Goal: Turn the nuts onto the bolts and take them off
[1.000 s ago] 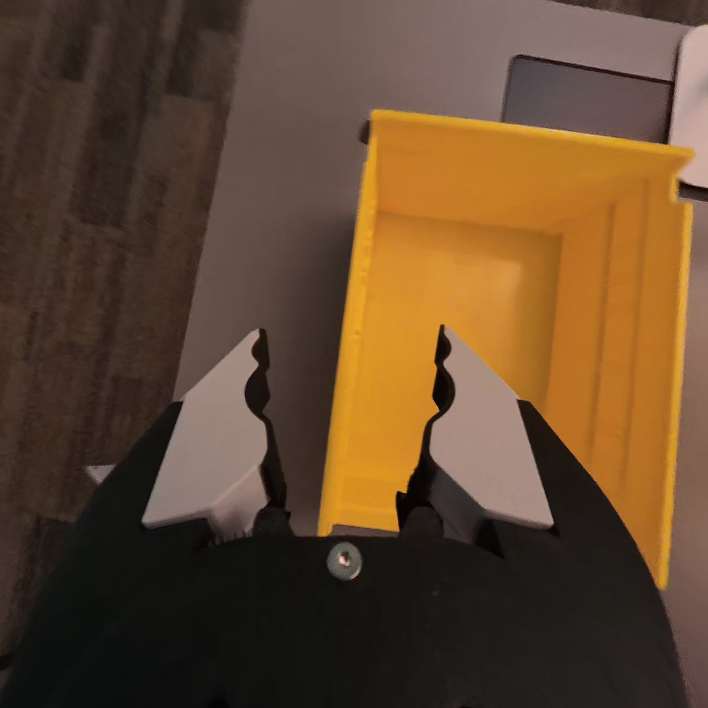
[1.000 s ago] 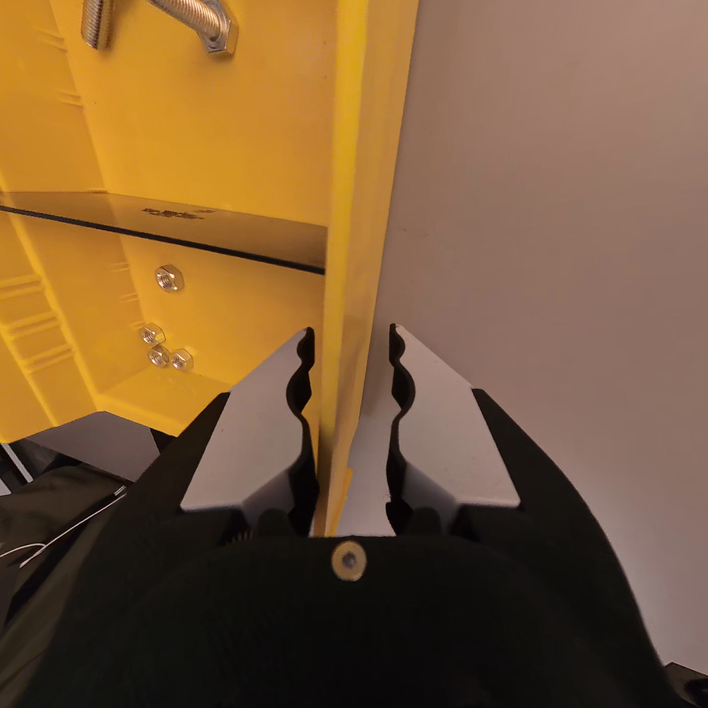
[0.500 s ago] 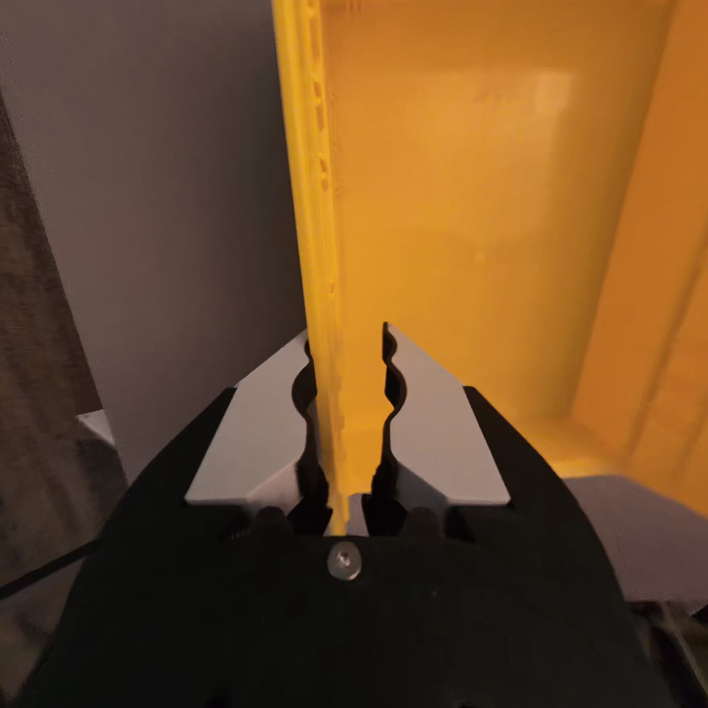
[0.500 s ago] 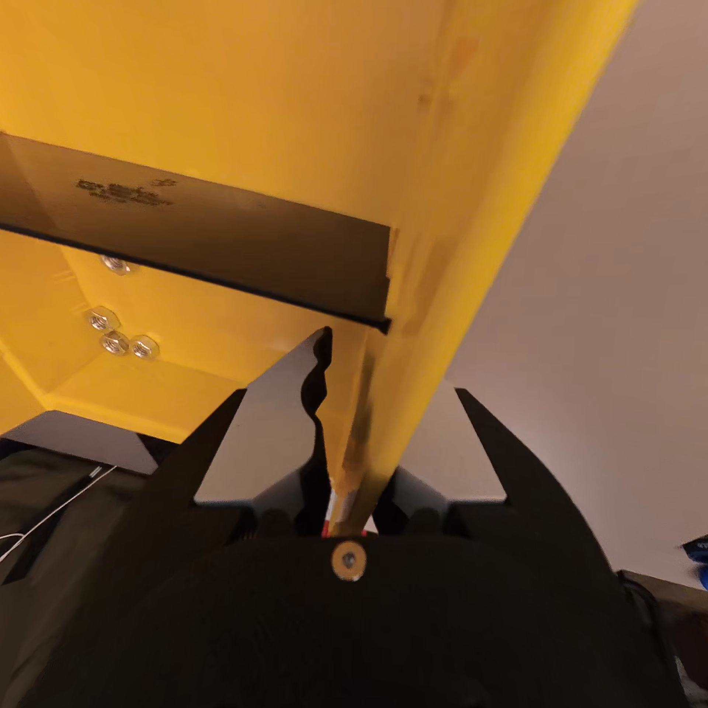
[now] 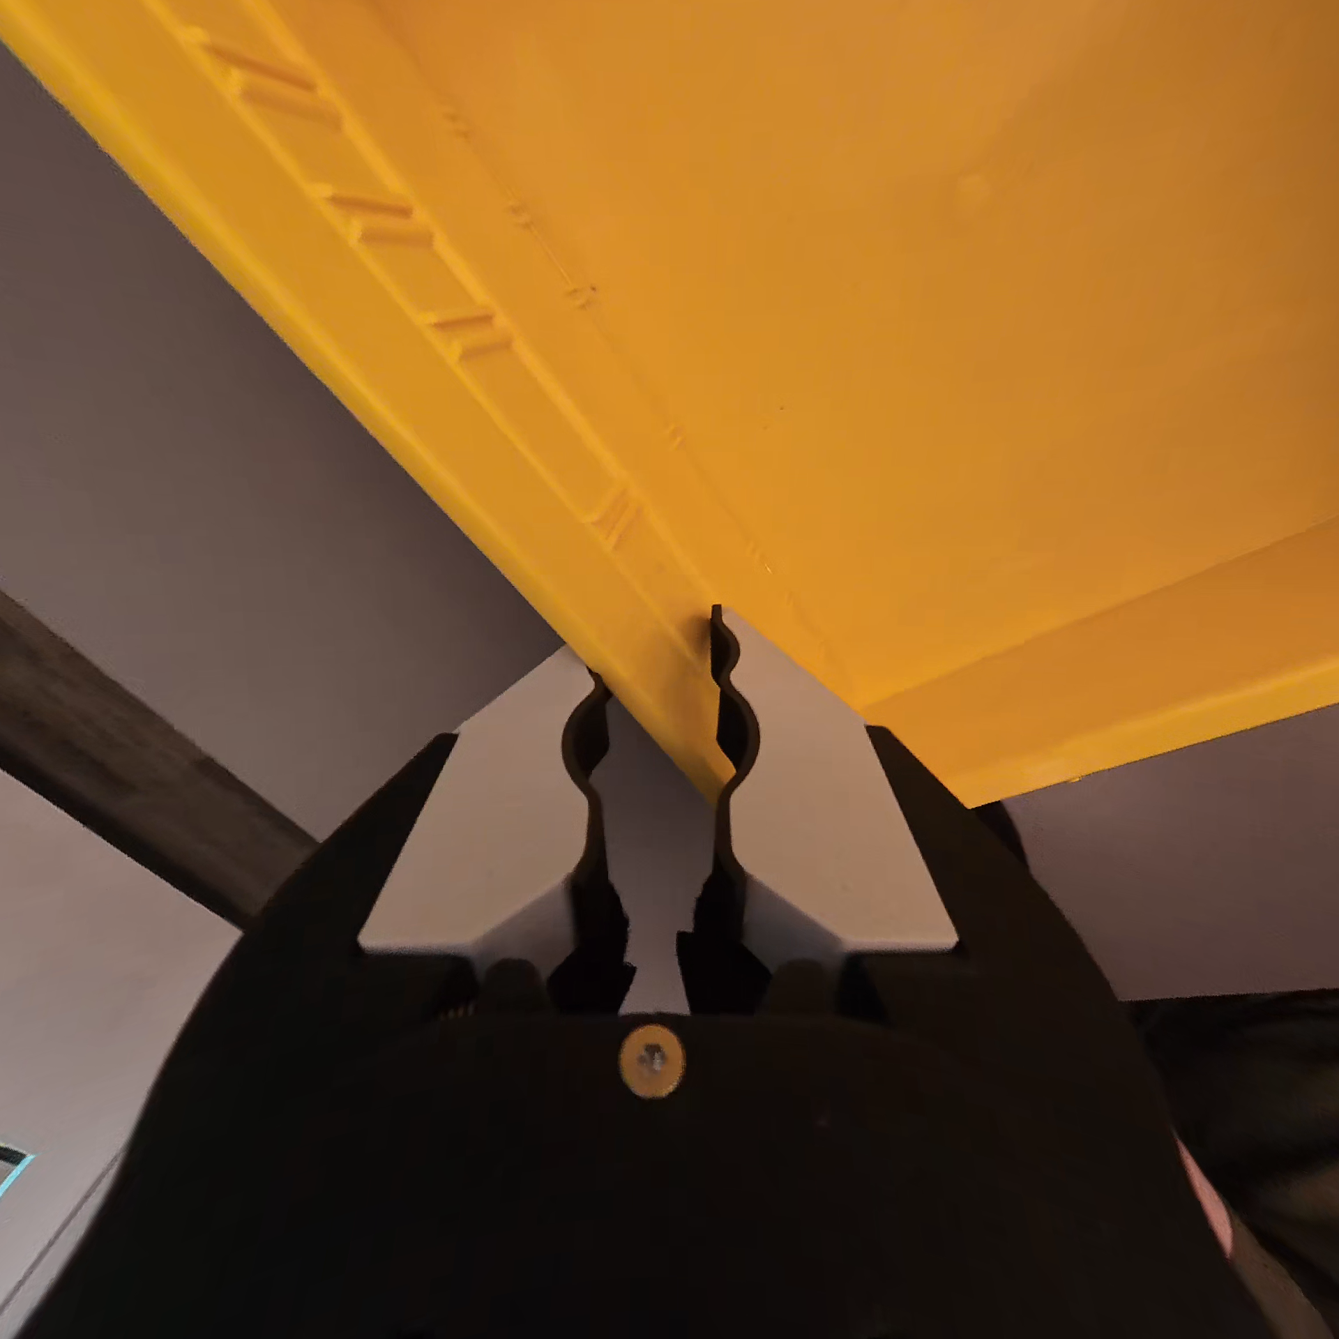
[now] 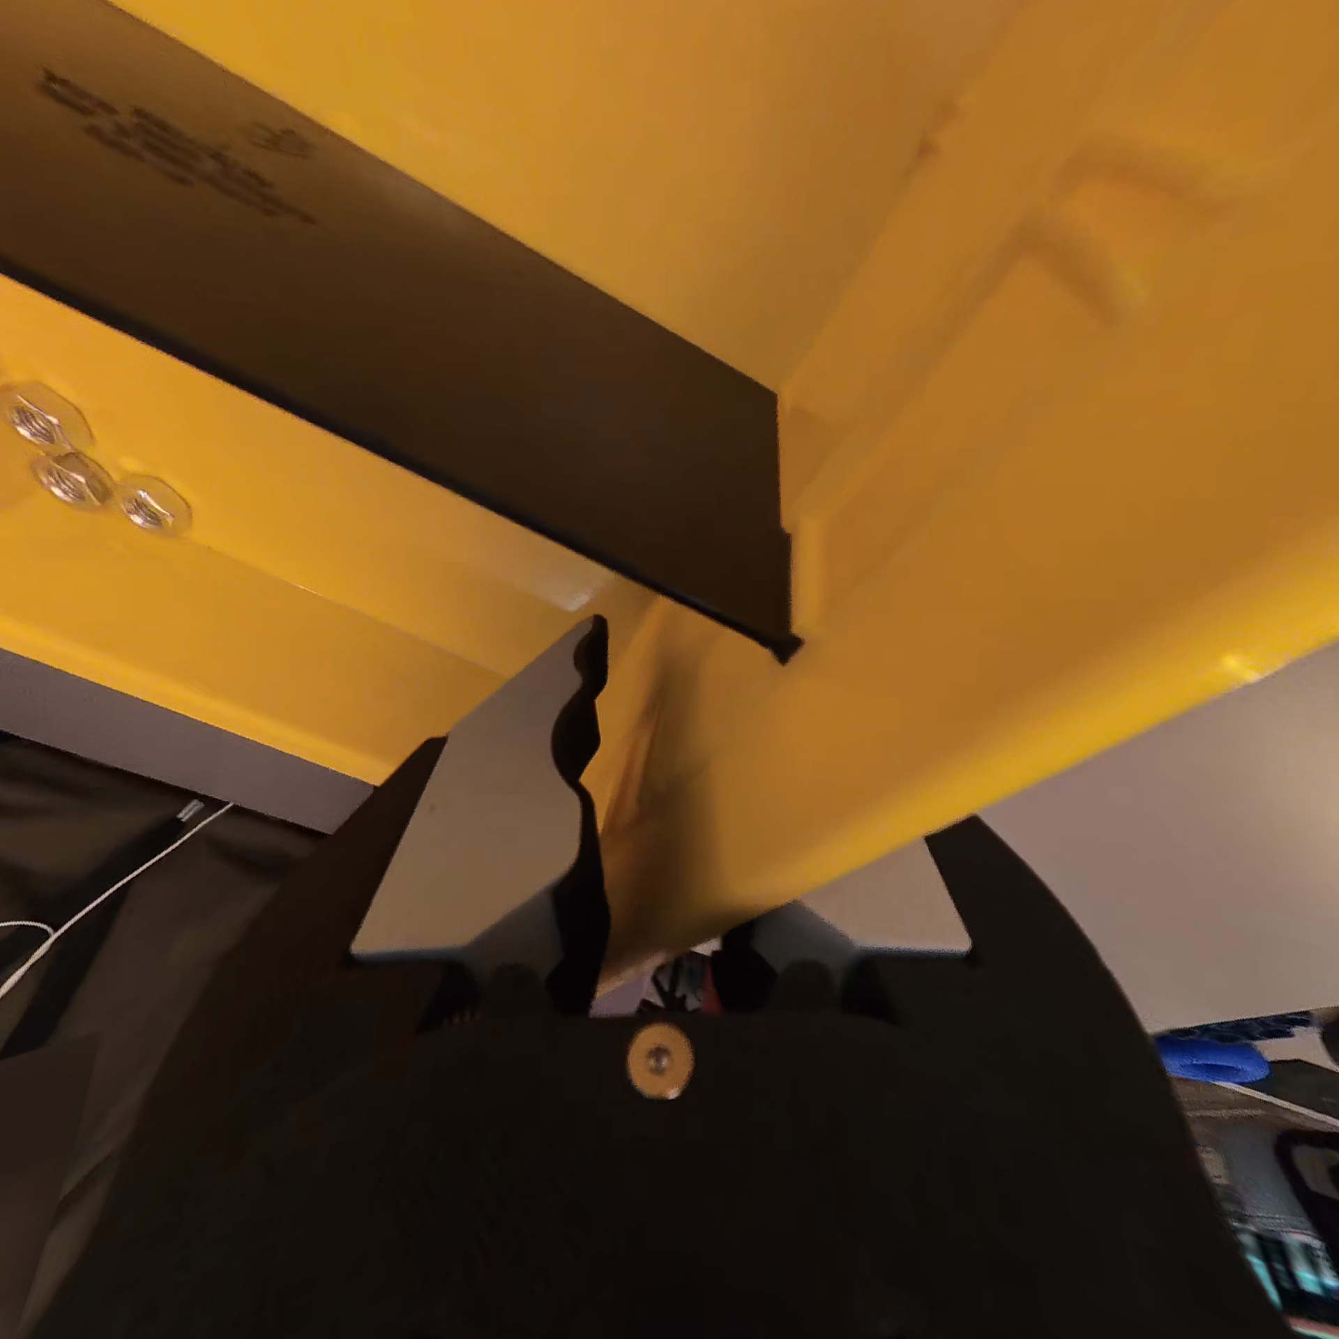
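Yellow plastic bin (image 6: pixel 1014 217) walls were pinched in both the left tool (image 5: pixel 656 695) and the right tool (image 6: pixel 674 761), while three loose nuts (image 6: pixel 72 471) lay inside by the black divider (image 6: pixel 435 362), no bolt visible, so threading seemingly hadn't begun.

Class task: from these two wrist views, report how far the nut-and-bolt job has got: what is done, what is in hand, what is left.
Done: nothing threaded; three loose nuts lie in the yellow bin, beside its black divider. No bolt shows in either view. In hand: the left gripper and the right gripper each clamp a bin wall, and the bin looks tilted. Left: all the turning on and taking off.
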